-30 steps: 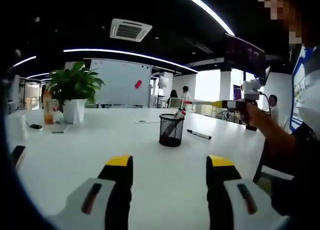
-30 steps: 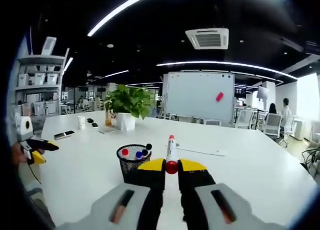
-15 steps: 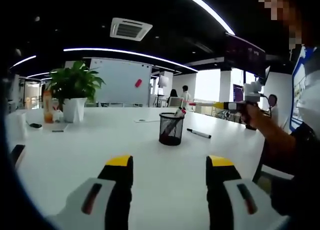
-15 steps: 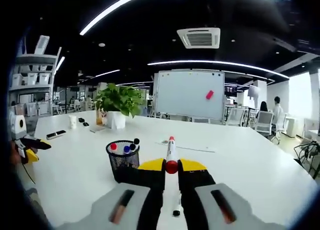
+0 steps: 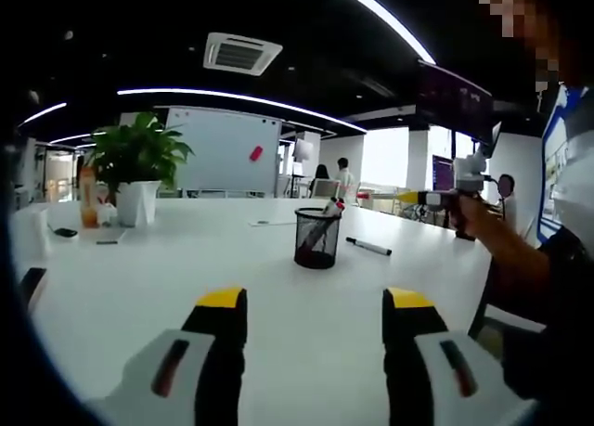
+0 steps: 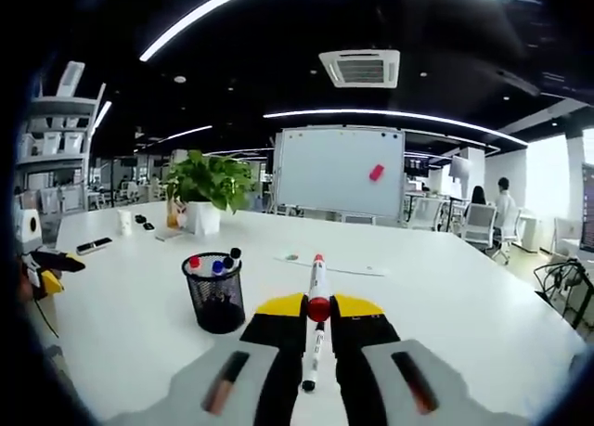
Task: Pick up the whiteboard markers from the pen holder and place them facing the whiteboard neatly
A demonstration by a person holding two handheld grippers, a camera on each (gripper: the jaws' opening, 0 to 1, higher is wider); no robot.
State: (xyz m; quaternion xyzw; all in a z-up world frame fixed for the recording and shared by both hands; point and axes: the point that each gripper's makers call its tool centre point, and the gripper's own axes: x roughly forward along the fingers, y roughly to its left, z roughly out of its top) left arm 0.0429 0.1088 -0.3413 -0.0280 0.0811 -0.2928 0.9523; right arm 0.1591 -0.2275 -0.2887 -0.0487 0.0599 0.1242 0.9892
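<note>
The black mesh pen holder (image 5: 317,239) (image 6: 213,292) stands mid-table with red, blue and black capped markers in it. Just right of it a black marker (image 5: 369,248) (image 6: 313,356) lies on the white table (image 5: 167,268), pointing toward the whiteboard (image 5: 223,152) (image 6: 339,171). My right gripper (image 6: 318,306) is shut on a red-capped marker (image 6: 318,279), held above the lying marker and aimed at the whiteboard. From the left gripper view, the right gripper (image 5: 444,197) hovers right of the holder. My left gripper (image 5: 316,301) is open and empty, low over the near table.
A potted plant (image 5: 137,171) (image 6: 200,185), a bottle (image 5: 88,199) and small items stand at the far left of the table. A sheet of paper (image 6: 329,265) lies beyond the holder. Chairs and people are behind the table. The person's arm (image 5: 506,250) reaches in at right.
My right gripper has carried the red-capped marker to the right, away from the holder, and now hangs over the black marker on the table. The left gripper has stayed still.
</note>
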